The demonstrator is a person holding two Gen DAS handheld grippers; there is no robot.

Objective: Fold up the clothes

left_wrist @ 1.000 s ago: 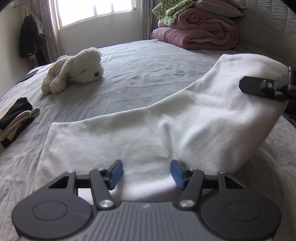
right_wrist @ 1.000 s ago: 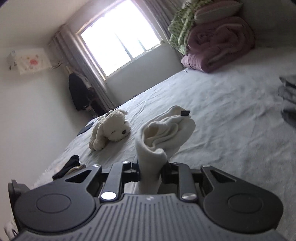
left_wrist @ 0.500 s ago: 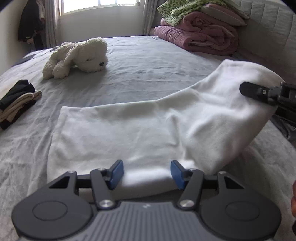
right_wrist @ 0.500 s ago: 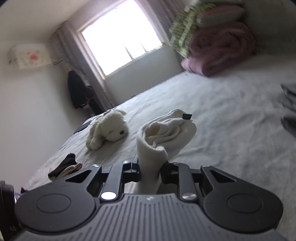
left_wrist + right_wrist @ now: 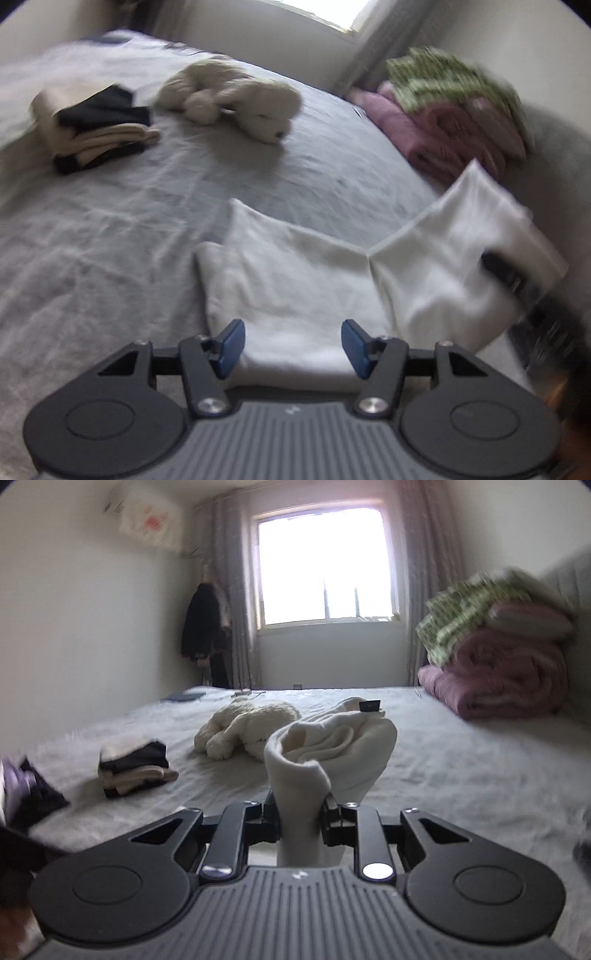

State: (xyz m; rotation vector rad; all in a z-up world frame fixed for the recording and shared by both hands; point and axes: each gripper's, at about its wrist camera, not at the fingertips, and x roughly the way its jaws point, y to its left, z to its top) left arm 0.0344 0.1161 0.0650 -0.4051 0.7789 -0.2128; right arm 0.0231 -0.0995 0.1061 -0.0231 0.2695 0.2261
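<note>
— Where did we stand with the folding?

— We had one white garment [image 5: 295, 280] spread on the grey bed [image 5: 110, 236], part way through a fold. Our right tongs [image 5: 297, 818] were clenched on a bunched end of it, which stood up between the jaws in the right wrist view. In the left wrist view that end was lifted off the bed at the right, while the rest lay flat, creased down the middle.

— And the left tongs?

— The left tongs [image 5: 291, 349] were released, jaws standing apart over the near edge of the cloth, which ran between the blue pads [image 5: 232, 347] without being pinched.

— What did we count as done?

— A small stack of folded clothes [image 5: 135, 770], dark and cream, sat to the left near the plush dog [image 5: 247, 731]. Those we judged finished.

— And left to do?

— We judged the lifted end had to be laid over the flat part, then smoothed, and the piece moved to the stack. A dark heap at the left edge of the right view was too blurred for us to say whether it needed folding.
</note>
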